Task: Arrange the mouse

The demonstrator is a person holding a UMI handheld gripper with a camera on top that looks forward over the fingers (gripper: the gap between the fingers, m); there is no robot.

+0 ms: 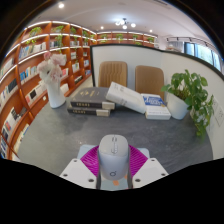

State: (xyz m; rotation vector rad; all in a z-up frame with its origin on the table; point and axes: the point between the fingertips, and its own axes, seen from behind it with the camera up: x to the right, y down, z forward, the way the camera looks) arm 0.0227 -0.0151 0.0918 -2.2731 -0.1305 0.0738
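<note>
— Closest to the camera?
— One hand-held gripper [113, 172], two fingers, each lined with a magenta pad [92, 159]. Clamped between them, one pale grey mouse [113, 157], nose pointing away, both pads pressed against its sides, a small orange mark near its rear end.

— Resting on anything?
— Hard to tell whether lifted or touching; just a grey table [60, 138] spreading out underneath and ahead.

— Next, moving outward?
— Well beyond the fingers, a cluster of books: two dark ones stacked flat [92, 104], one white book [127, 97] leaning tilted against that stack, and one more pale book [156, 110] lying flat just to the right of it, a blue cover showing at its top edge. Four in all, as far as can be counted.

— Either side of those?
— To the left, one white vase [55, 94] holding white flowers [51, 65]. To the right, one white pot carrying a leafy green plant [191, 94].

— Farther back?
— Two tan chairs [113, 72] side by side behind the table's far edge, in front of a white partition. Along the left, long wooden bookshelves [30, 70] curving around the room, packed with books too many and too small to count. Overhead, ceiling lights.
</note>
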